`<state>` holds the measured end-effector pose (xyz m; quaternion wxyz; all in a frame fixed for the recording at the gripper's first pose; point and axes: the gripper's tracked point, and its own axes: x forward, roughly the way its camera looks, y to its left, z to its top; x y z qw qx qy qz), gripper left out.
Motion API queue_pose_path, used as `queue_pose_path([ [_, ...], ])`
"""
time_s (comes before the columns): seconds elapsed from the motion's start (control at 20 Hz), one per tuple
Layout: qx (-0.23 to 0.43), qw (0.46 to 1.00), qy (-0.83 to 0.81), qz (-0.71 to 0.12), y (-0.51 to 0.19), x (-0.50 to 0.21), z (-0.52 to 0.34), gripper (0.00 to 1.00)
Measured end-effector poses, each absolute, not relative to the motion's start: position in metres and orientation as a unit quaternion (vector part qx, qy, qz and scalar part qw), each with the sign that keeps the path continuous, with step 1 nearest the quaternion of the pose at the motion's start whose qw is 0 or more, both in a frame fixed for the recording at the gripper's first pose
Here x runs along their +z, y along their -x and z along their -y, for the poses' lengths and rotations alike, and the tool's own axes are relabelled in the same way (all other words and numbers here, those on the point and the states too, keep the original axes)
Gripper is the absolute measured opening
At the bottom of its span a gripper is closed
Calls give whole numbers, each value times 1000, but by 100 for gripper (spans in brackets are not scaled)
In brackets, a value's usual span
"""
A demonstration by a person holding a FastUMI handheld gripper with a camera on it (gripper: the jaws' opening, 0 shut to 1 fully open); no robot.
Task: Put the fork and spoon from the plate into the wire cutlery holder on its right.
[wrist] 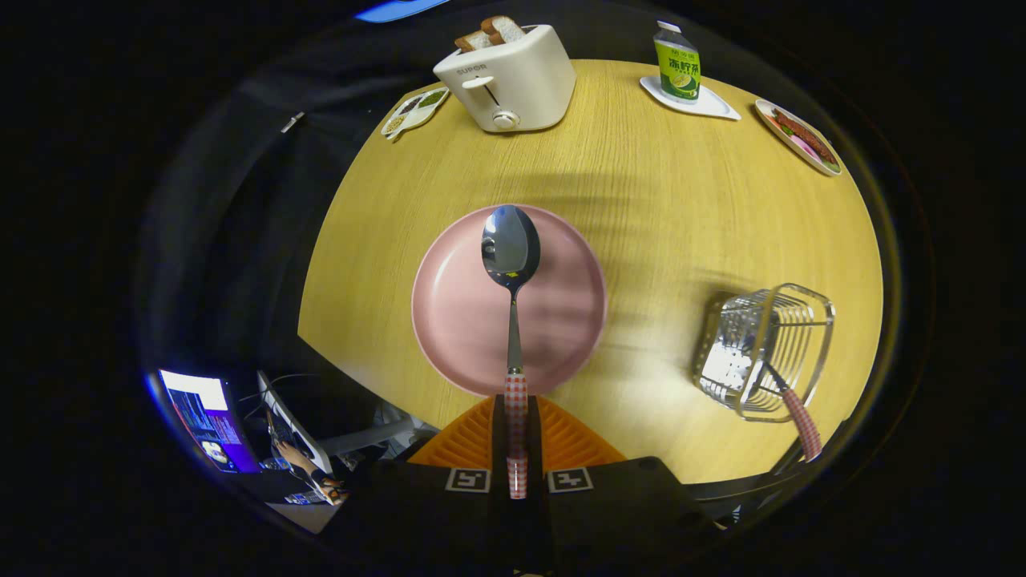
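Looking along my own 2 fingers, I find my gripper (517, 437) clenched on the red-and-white checked handle of the shiny metal spoon (510, 255); each finger presses a side of that handle, so the spoon sits squarely between them. Its stem runs straight ahead from my fingertips, and its polished bowl stands beyond them, over the far half of the round pink plate (457, 312). I cannot tell whether the bowl touches the plate or hangs above it.

The plate lies just ahead of my fingers on the round light-wood table (657, 208). Off to the right of the plate, well apart from it, stands the silvery wire cutlery holder (761, 349). The fork (797, 413), with the same checked handle, leans inside it, tines down in the basket and handle sticking out toward my side.

Far beyond the plate stands a cream toaster (509, 76) with 2 slices of bread in its slots. Beside it to the left is a small divided dish (413, 112). To its right stands a green-labelled bottle (678, 64) on a white coaster (713, 106), then an oval plate of food (797, 136).
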<state>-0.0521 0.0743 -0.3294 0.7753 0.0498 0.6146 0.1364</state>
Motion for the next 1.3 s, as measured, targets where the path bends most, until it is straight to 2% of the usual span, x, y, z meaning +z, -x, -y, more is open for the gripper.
queue_pose_path([
  [0.2, 140, 755, -37, -640, 80, -289, -19, 11],
  [0.45, 129, 721, 14, -681, 94, -274, 54, 11],
  [0.95, 121, 599, -24, -792, 94, -271, 93, 11],
  [1.3, 97, 569, -29, -816, 74, -290, 97, 12],
])
